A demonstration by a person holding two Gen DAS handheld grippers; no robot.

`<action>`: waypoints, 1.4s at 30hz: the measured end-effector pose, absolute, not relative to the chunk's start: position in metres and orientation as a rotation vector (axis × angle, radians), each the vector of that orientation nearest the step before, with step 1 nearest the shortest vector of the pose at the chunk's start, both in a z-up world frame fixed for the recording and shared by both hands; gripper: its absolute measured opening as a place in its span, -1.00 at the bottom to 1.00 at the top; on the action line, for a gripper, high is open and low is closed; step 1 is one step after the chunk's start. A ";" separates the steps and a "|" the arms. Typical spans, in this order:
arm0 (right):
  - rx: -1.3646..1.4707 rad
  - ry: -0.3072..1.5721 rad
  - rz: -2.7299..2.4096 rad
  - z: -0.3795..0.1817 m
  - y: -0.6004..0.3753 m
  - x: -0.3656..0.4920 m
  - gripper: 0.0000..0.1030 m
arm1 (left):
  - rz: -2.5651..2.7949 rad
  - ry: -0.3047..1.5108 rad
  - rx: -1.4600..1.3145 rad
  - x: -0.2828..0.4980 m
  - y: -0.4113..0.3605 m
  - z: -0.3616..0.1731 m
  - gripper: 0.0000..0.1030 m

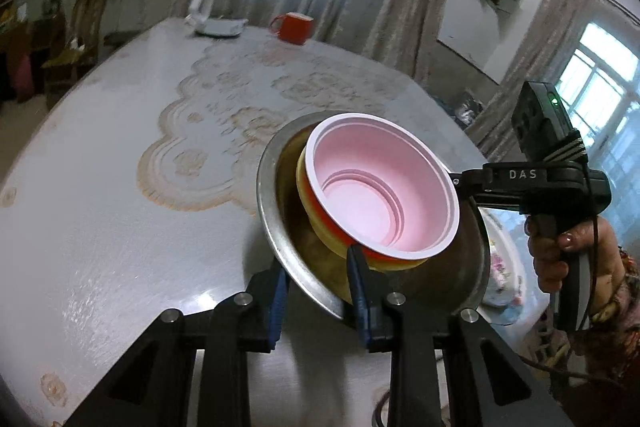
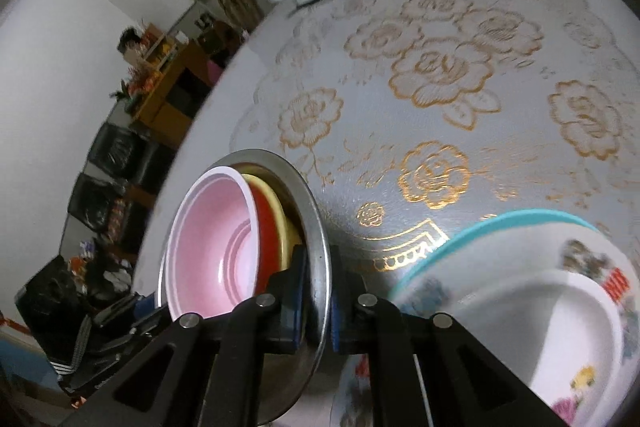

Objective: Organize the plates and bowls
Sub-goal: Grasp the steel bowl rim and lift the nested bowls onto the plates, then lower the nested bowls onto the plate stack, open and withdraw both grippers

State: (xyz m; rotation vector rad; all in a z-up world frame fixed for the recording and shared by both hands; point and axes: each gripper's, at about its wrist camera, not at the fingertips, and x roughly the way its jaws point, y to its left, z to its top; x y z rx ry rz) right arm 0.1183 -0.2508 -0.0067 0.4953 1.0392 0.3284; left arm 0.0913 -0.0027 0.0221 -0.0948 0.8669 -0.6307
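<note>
Dim room, window (image 1: 600, 95) glare at right — fisheye edges blurred, dark.

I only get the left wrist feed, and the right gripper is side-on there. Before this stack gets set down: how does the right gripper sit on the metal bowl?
Observer: The right gripper straddles the metal bowl at its rim, with one pad inside and one outside, closed on it.
Operator: I see a sliver of something flowered past the bowl. What is it?
Observer: A white flowered dish with a teal rim. It lies on the tablecloth just right of that gripper. I cannot tell whether it touches the bowl.
</note>
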 end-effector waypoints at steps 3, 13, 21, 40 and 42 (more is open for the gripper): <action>0.499 0.990 0.306 0.012 -0.266 0.098 -0.84 | -0.689 0.845 -0.070 0.085 -0.023 0.034 -0.44; 0.577 0.894 0.086 0.031 -0.352 0.009 -0.84 | -0.892 0.850 0.026 0.070 -0.125 0.034 -0.45; 0.643 0.916 -0.016 -0.008 -0.394 -0.013 -0.82 | -0.872 0.918 0.073 0.077 -0.159 0.002 -0.45; 0.198 0.590 -0.281 0.022 -0.318 -0.109 0.60 | -0.650 0.784 0.027 0.019 -0.093 0.019 0.99; 0.164 0.587 -0.263 0.019 -0.289 -0.129 0.61 | -0.625 0.798 0.012 0.003 -0.082 0.016 0.99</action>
